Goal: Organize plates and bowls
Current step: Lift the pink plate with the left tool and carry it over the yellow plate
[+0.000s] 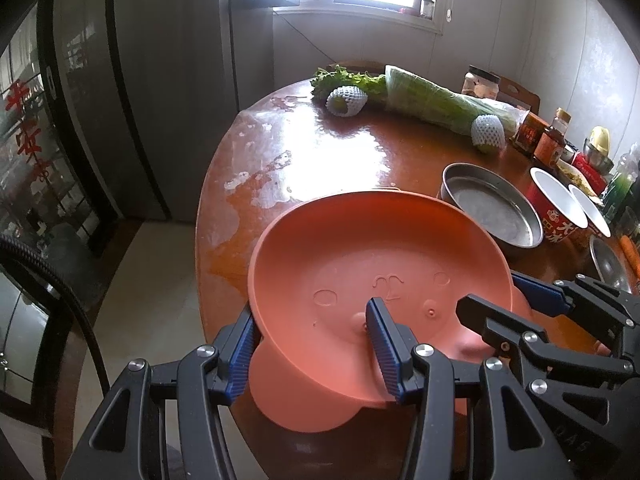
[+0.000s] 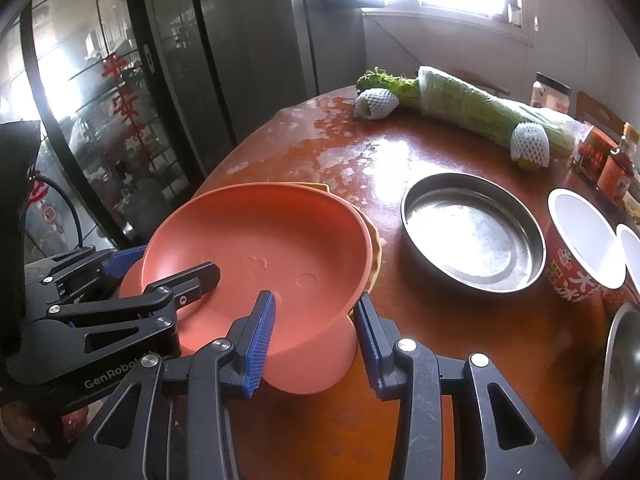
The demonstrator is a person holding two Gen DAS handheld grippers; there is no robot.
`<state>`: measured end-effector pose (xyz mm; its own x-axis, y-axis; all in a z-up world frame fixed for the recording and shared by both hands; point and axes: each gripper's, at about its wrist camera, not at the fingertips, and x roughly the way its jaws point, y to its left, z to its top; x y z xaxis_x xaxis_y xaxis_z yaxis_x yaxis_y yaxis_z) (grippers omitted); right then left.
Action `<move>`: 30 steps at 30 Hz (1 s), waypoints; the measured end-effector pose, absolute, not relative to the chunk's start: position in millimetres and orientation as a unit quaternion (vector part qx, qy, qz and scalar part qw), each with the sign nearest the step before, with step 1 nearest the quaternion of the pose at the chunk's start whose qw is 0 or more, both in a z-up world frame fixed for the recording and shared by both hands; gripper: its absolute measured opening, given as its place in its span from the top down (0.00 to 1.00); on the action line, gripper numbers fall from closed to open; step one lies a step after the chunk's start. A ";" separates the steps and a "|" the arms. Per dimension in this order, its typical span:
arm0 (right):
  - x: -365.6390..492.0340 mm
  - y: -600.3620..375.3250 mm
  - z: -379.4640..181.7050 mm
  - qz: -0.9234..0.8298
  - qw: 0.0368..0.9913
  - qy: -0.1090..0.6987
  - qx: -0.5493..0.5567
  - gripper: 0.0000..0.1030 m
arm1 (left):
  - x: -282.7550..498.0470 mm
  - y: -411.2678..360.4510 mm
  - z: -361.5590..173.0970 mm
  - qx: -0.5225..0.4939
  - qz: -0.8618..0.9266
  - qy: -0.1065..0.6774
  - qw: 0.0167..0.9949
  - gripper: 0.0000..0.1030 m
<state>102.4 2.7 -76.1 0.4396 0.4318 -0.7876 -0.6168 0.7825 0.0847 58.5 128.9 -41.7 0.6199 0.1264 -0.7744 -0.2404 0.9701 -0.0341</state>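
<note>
Left wrist view: left hand-held gripper (image 1: pixel 316 346) clamps orange bowl (image 1: pixel 360 264) by its near rim, above worktop (image 1: pixel 320 152) edge. Right wrist view: right hand-held gripper (image 2: pixel 316 330) clamps the opposite lobe. Uneven release could tip it floorward.

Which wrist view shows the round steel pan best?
The right wrist view: the steel pan sits whole and unobstructed beside the orange bowl. In the left wrist view the steel pan is smaller, its near side partly hidden by the bowl.
</note>
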 end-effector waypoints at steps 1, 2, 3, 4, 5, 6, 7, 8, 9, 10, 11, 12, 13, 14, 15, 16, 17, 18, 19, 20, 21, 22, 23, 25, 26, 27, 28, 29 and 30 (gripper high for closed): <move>102.8 3.2 -76.4 0.311 0.841 0.428 -0.108 0.58 | 58.0 128.9 -41.3 -0.066 0.105 0.423 0.897 0.49; 102.8 3.6 -76.5 0.311 0.841 0.428 -0.109 0.58 | 57.4 128.6 -40.5 -0.061 0.109 0.422 0.898 0.49; 102.8 4.1 -76.8 0.311 0.841 0.428 -0.111 0.58 | 56.6 128.6 -38.8 -0.057 0.115 0.419 0.899 0.49; 103.0 4.5 -77.1 0.311 0.842 0.428 -0.111 0.58 | 56.1 128.7 -37.8 -0.055 0.116 0.417 0.900 0.49; 103.5 4.8 -77.4 0.310 0.841 0.428 -0.111 0.58 | 55.5 129.2 -36.3 -0.057 0.116 0.416 0.900 0.49; 103.3 5.3 -77.4 0.310 0.842 0.428 -0.112 0.58 | 54.5 129.9 -35.4 -0.058 0.117 0.415 0.901 0.49; 103.7 5.8 -77.3 0.310 0.841 0.428 -0.113 0.58 | 54.1 130.2 -34.7 -0.056 0.117 0.414 0.901 0.49; 104.0 6.3 -77.4 0.310 0.841 0.428 -0.113 0.58 | 54.1 130.2 -34.5 -0.055 0.118 0.415 0.901 0.49; 104.0 6.7 -77.7 0.311 0.841 0.428 -0.114 0.58 | 54.0 130.6 -35.1 -0.054 0.120 0.417 0.899 0.49; 104.3 7.4 -77.7 0.311 0.841 0.428 -0.115 0.58 | 54.1 131.1 -35.6 -0.055 0.119 0.418 0.899 0.49; 104.7 8.0 -77.8 0.310 0.841 0.428 -0.116 0.58 | 54.1 131.8 -36.1 -0.056 0.119 0.420 0.898 0.49; 104.1 9.0 -77.8 0.310 0.841 0.428 -0.119 0.58 | 54.0 132.1 -36.3 -0.054 0.122 0.421 0.897 0.49; 104.3 9.9 -78.1 0.310 0.840 0.429 -0.121 0.58 | 54.1 132.2 -36.3 -0.053 0.123 0.421 0.897 0.49; 104.9 10.5 -78.3 0.310 0.840 0.429 -0.120 0.58 | 54.3 132.6 -36.6 -0.053 0.124 0.422 0.897 0.49; 105.6 11.3 -78.9 0.310 0.839 0.430 -0.121 0.58 | 54.4 132.7 -37.0 -0.053 0.124 0.423 0.896 0.49; 106.3 12.3 -79.5 0.311 0.838 0.431 -0.123 0.58 | 54.3 132.6 -37.2 -0.053 0.124 0.423 0.896 0.49; 107.0 13.1 -80.2 0.311 0.838 0.431 -0.124 0.58 | 54.5 132.9 -37.7 -0.052 0.125 0.424 0.895 0.49; 107.4 13.9 -81.3 0.311 0.837 0.433 -0.125 0.58 | 54.9 133.2 -38.4 -0.051 0.125 0.425 0.895 0.49; 107.4 14.7 -81.6 0.312 0.836 0.433 -0.125 0.58 | 55.3 133.8 -39.2 -0.051 0.126 0.427 0.894 0.49; 107.8 15.2 -82.0 0.312 0.836 0.433 -0.126 0.58 | 55.5 134.7 -39.9 -0.052 0.127 0.428 0.893 0.49; 108.5 15.7 -82.4 0.311 0.836 0.434 -0.126 0.58 | 56.1 135.6 -41.0 -0.053 0.128 0.429 0.893 0.49; 109.1 15.7 -82.5 0.311 0.836 0.434 -0.127 0.58 | 56.7 136.2 -41.9 -0.053 0.129 0.430 0.892 0.49; 109.4 15.8 -82.6 0.312 0.836 0.433 -0.127 0.58 | 57.1 137.2 -43.0 -0.054 0.129 0.432 0.891 0.49; 111.8 16.1 -83.2 0.310 0.837 0.433 -0.126 0.58 | 58.1 138.8 -45.3 -0.055 0.130 0.435 0.889 0.49; 113.1 16.2 -83.7 0.309 0.837 0.433 -0.125 0.58 | 58.2 139.2 -46.1 -0.055 0.130 0.436 0.889 0.49; 113.8 16.6 -83.8 0.309 0.837 0.433 -0.126 0.58 | 58.4 139.2 -46.6 -0.056 0.129 0.436 0.889 0.49; 114.3 16.9 -84.0 0.309 0.838 0.433 -0.126 0.58 | 58.7 139.6 -47.2 -0.057 0.129 0.437 0.889 0.49; 114.6 17.2 -84.0 0.308 0.838 0.432 -0.126 0.58 | 59.0 139.9 -47.7 -0.057 0.129 0.437 0.888 0.49; 114.8 17.6 -84.4 0.307 0.838 0.432 -0.126 0.58 | 59.3 140.1 -48.8 -0.058 0.127 0.438 0.888 0.49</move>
